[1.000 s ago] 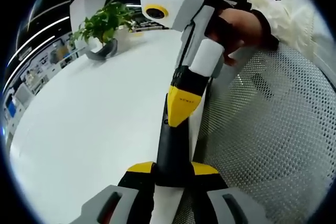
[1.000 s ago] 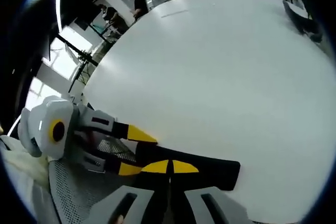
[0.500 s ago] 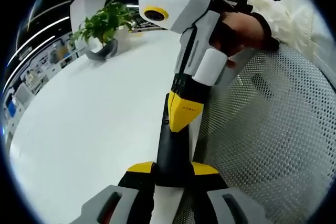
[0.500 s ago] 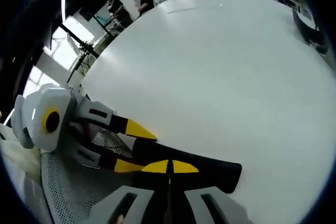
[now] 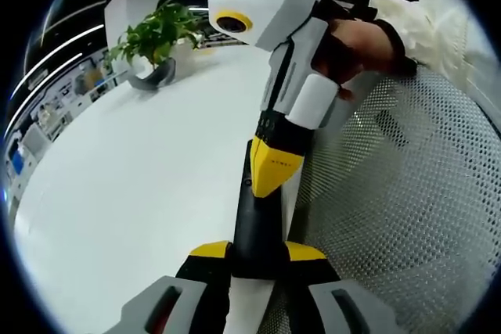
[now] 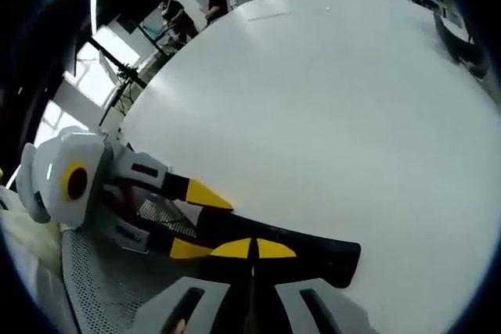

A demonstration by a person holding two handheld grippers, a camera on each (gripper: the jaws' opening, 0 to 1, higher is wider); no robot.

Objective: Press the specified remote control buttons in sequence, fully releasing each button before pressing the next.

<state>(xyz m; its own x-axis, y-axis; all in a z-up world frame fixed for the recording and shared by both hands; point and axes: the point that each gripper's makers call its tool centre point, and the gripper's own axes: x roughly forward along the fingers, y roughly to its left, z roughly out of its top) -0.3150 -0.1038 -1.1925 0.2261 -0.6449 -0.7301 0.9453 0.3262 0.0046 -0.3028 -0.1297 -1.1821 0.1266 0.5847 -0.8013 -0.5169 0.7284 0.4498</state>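
Jaws of the left gripper point(image 5: 257, 256) clamp the near end of the black remote control point(image 5: 255, 220), yellow pads on either side. Right gripper point(image 6: 250, 249), jaws closed together, presses its yellow tips down on the remote's top, at the edge of the white table point(image 6: 329, 107). Remote lies along that edge, beside a white mesh chair back point(image 5: 399, 217). Potted plant point(image 5: 156, 37) sits at the table's far side. Hand point(image 5: 356, 41) holds the right gripper's body.

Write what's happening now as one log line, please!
left gripper: shut on remote | right gripper: shut, tip on remote | white table | potted plant
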